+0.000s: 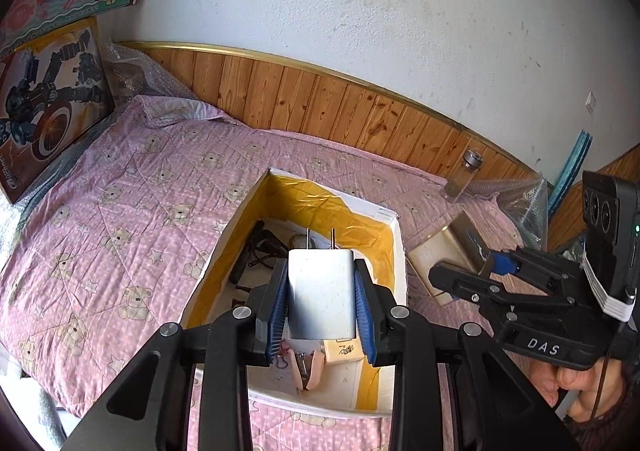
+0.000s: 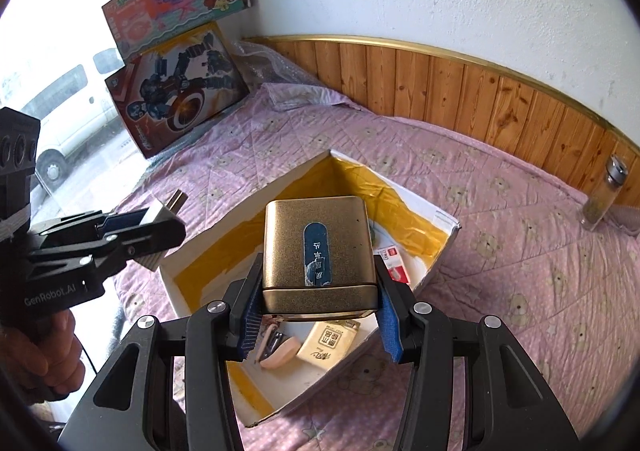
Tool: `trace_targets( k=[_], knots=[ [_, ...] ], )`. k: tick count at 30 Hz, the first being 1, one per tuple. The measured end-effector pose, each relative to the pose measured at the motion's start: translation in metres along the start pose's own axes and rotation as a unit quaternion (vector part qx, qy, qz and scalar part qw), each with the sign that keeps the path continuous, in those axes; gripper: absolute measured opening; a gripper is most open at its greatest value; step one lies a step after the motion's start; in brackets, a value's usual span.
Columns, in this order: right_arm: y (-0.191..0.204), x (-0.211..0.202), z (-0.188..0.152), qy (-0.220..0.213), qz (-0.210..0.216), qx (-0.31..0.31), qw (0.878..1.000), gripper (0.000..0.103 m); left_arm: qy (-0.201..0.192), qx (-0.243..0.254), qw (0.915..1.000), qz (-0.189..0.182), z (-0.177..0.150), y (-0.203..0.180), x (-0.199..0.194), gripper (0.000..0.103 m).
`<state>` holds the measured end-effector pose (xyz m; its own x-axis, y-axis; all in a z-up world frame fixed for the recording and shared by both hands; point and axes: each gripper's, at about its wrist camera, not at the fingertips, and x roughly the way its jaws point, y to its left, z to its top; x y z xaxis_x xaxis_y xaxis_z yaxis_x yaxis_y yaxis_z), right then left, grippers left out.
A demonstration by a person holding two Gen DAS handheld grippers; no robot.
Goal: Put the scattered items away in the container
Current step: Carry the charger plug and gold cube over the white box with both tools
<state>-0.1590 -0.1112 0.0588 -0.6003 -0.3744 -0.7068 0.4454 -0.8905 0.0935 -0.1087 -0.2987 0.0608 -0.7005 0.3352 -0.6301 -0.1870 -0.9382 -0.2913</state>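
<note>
The left gripper [image 1: 321,301] has its jaws clamped on a white charger [image 1: 322,291], prongs pointing forward, held above the open box [image 1: 394,251] on the pink bed [image 1: 120,191]. The right gripper [image 2: 318,315] has its jaws closed around a gold tin [image 2: 318,251], also held over the box. Below both sets of jaws, inside the box, lie a pink stapler [image 2: 276,353], a small cream packet [image 2: 326,343] and a black cable [image 1: 256,251]. A glass jar [image 2: 604,195] stands well beyond the right jaws, near the wooden headboard [image 2: 480,91].
</note>
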Motion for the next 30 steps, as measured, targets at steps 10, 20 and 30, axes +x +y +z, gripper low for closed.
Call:
trace_targets(
  k=[10, 20, 30],
  knots=[
    [-0.013, 0.071, 0.01, 0.069, 0.007, -0.014, 0.997, 0.051, 0.066, 0.042, 0.9969, 0.012, -0.008, 0.008, 0.051, 0.032],
    [-0.031, 0.127, 0.006, 0.139, -0.012, -0.047, 0.989, 0.051, 0.139, 0.075, 0.9867, 0.039, -0.024, 0.023, 0.101, 0.032],
    [-0.044, 0.16, 0.006, 0.179, -0.028, -0.07, 0.981, 0.053, 0.18, 0.055, 0.9807, 0.052, -0.027, 0.043, 0.139, 0.033]
  ],
)
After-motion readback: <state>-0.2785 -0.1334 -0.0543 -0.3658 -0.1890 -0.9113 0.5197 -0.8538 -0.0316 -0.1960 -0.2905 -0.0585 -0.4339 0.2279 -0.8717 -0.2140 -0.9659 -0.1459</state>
